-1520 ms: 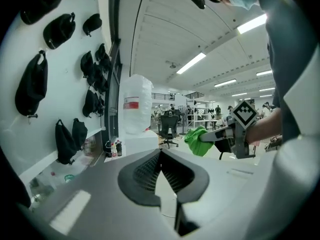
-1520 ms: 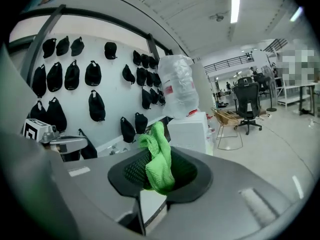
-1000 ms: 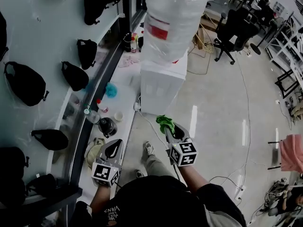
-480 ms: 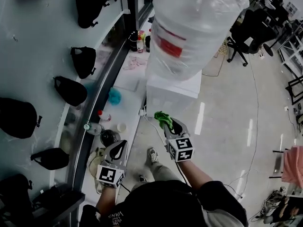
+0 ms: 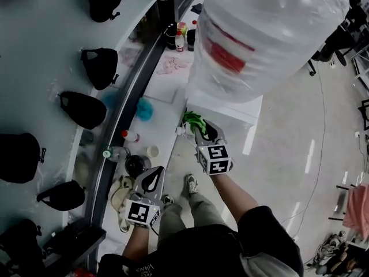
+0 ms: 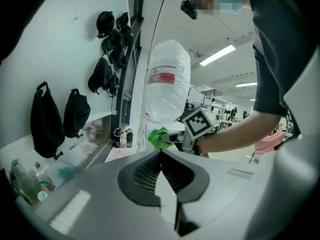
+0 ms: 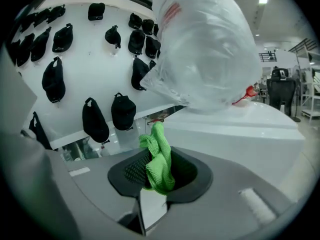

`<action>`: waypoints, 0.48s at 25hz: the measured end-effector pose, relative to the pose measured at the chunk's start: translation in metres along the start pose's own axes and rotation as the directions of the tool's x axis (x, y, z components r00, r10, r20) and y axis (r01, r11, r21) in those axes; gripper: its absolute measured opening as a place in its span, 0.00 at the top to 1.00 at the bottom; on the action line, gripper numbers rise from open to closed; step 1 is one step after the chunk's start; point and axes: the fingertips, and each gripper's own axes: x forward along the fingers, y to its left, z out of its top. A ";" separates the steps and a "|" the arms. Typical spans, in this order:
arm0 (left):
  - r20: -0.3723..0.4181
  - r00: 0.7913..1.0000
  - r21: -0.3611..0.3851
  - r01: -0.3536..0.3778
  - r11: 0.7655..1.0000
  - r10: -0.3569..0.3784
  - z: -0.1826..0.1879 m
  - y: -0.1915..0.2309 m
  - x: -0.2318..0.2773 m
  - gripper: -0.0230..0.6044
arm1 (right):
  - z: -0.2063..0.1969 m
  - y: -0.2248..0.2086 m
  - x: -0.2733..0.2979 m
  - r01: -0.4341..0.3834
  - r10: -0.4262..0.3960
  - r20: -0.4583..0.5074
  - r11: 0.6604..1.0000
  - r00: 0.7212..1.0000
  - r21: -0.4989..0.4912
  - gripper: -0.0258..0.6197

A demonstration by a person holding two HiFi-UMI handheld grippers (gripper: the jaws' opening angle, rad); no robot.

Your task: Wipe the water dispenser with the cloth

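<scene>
From the head view, the right tool (image 5: 199, 130) is held out in front of the person, and a green cloth (image 5: 193, 120) is pinched in its tip. The cloth is seen right by the near corner of the water dispenser (image 5: 233, 107), just under the big bottle (image 5: 259, 33) that is wrapped in clear plastic. The left tool (image 5: 153, 178) is held lower and nearer to the body, over the edge of a white worktop (image 5: 163, 126) where small bottles (image 5: 130, 136) are stood. Black bags (image 5: 85, 109) are hung on the white wall.

In the left gripper view, the left tool (image 6: 160, 153) is pressed tight together, and nothing is held in it. Past it the right tool (image 6: 171, 138) and the cloth (image 6: 158, 138) are seen beside the dispenser.

In the right gripper view, the right tool (image 7: 159, 173) is clamped on the cloth (image 7: 159, 156) — a bunch of it is stuck up above the jaws. The dispenser's white top (image 7: 240, 130) is seen close behind it, but it cannot be told whether it is touched by the cloth.
</scene>
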 end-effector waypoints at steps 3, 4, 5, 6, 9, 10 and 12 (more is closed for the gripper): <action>-0.033 0.999 -0.005 0.013 1.000 -0.013 -0.012 0.001 -0.009 0.96 | 0.005 0.001 0.019 0.025 -0.025 0.013 1.000 1.000 0.019 0.82; -0.042 0.999 0.001 0.018 1.000 -0.018 -0.013 0.001 -0.011 0.96 | 0.005 -0.002 0.025 0.036 -0.037 0.015 0.999 0.999 0.027 0.82; -0.050 0.998 0.007 0.022 1.000 -0.022 -0.015 0.003 -0.014 0.96 | 0.005 -0.004 0.029 0.047 -0.048 0.017 0.998 0.999 0.035 0.82; -0.057 0.998 0.011 0.023 1.000 -0.023 -0.017 0.005 -0.016 0.96 | 0.005 -0.006 0.032 0.058 -0.058 0.019 0.998 0.998 0.041 0.82; -0.073 0.997 0.009 0.023 1.000 -0.022 -0.022 0.011 -0.027 0.96 | 0.001 -0.011 0.034 0.081 -0.083 0.026 0.995 0.996 0.056 0.82; -0.077 0.997 0.013 0.024 1.000 -0.023 -0.023 0.013 -0.029 0.96 | 0.001 -0.012 0.033 0.085 -0.087 0.031 0.995 0.996 0.059 0.82; -0.082 0.996 0.022 0.031 0.999 -0.029 -0.025 0.014 -0.030 0.96 | -0.001 -0.020 0.027 0.100 -0.102 0.038 0.993 0.994 0.060 0.82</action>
